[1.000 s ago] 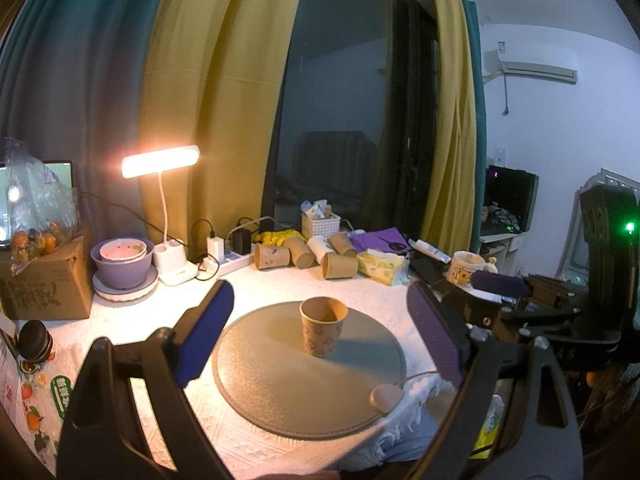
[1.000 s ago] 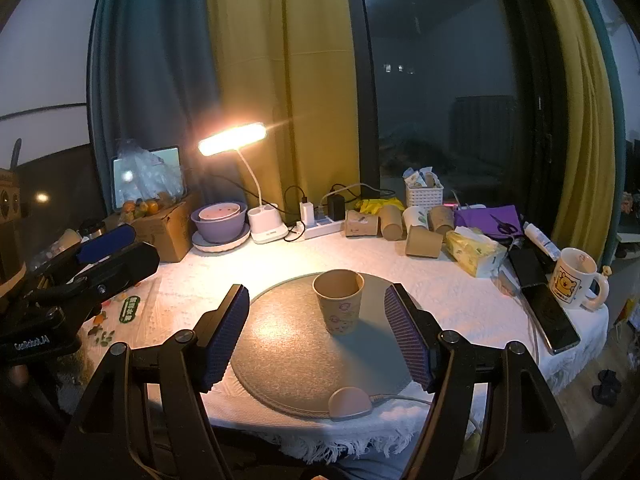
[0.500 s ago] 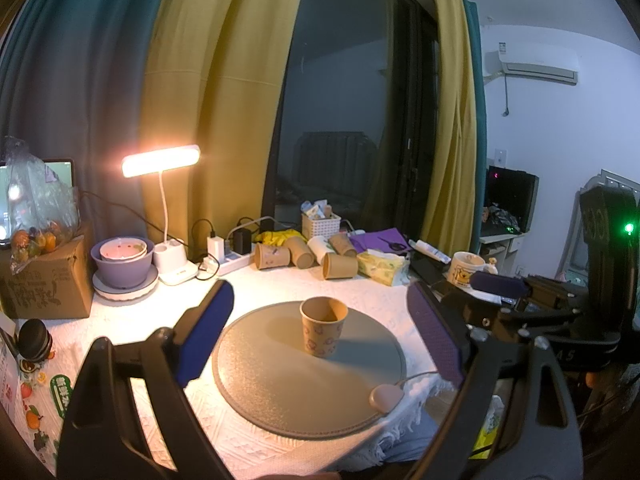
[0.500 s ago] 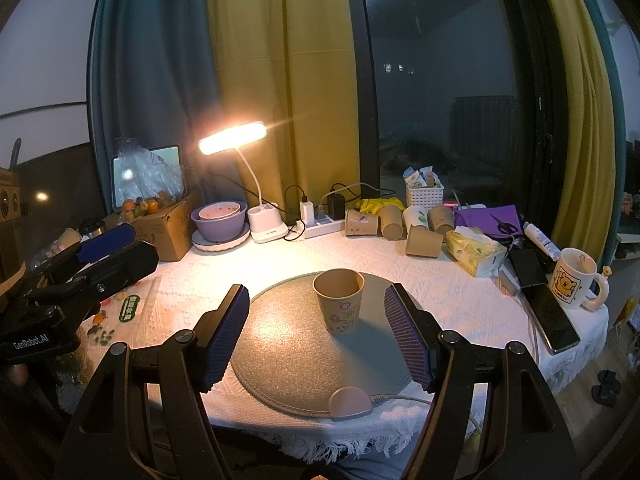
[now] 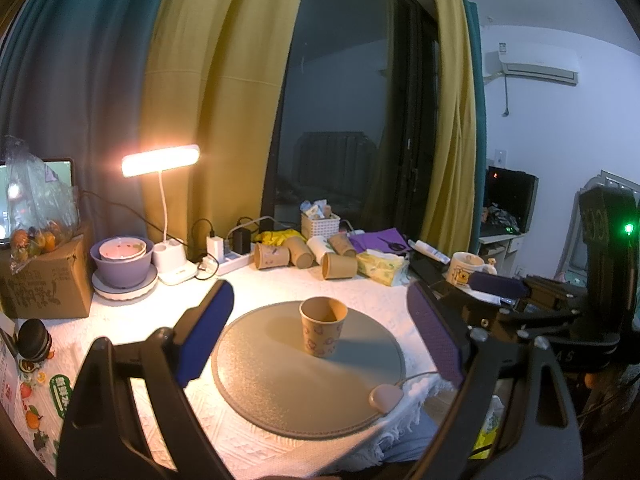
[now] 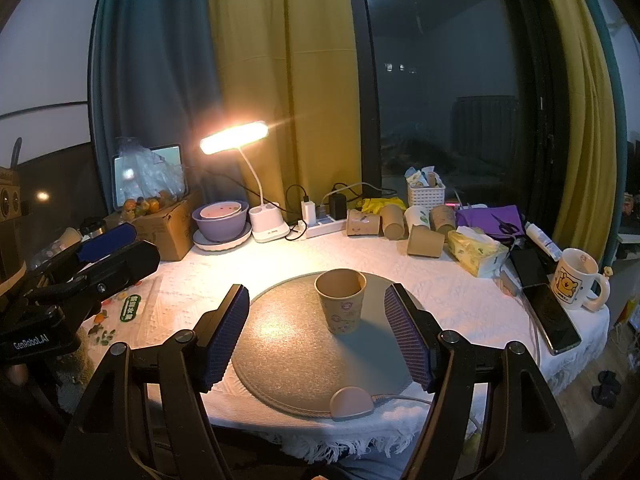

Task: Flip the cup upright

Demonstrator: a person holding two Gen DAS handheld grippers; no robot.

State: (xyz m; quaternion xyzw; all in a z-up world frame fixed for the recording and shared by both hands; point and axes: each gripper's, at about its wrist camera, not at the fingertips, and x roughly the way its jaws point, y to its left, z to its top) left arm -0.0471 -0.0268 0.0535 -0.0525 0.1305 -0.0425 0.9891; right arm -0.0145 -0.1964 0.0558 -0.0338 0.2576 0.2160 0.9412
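A brown paper cup (image 5: 322, 331) with a purple print stands upright, mouth up, on a round grey mat (image 5: 280, 384). It also shows in the right wrist view (image 6: 341, 305) on the mat (image 6: 296, 360). My left gripper (image 5: 320, 336) is open and empty, held back from the cup, its fingers framing it. My right gripper (image 6: 318, 332) is open and empty too, just short of the cup. The left gripper shows at the left of the right wrist view (image 6: 108, 250), and the right gripper at the right of the left wrist view (image 5: 500, 284).
Several paper cups (image 6: 400, 224) lie on their sides at the table's back, beside a tissue pack (image 6: 476, 250), power strip (image 6: 320, 226), lit lamp (image 6: 234, 142), purple bowl (image 6: 220, 220) and cardboard box (image 6: 164, 232). A mug (image 6: 576, 284) and phone (image 6: 554, 320) sit right. A pink puck (image 6: 352, 402) rests at the mat's front edge.
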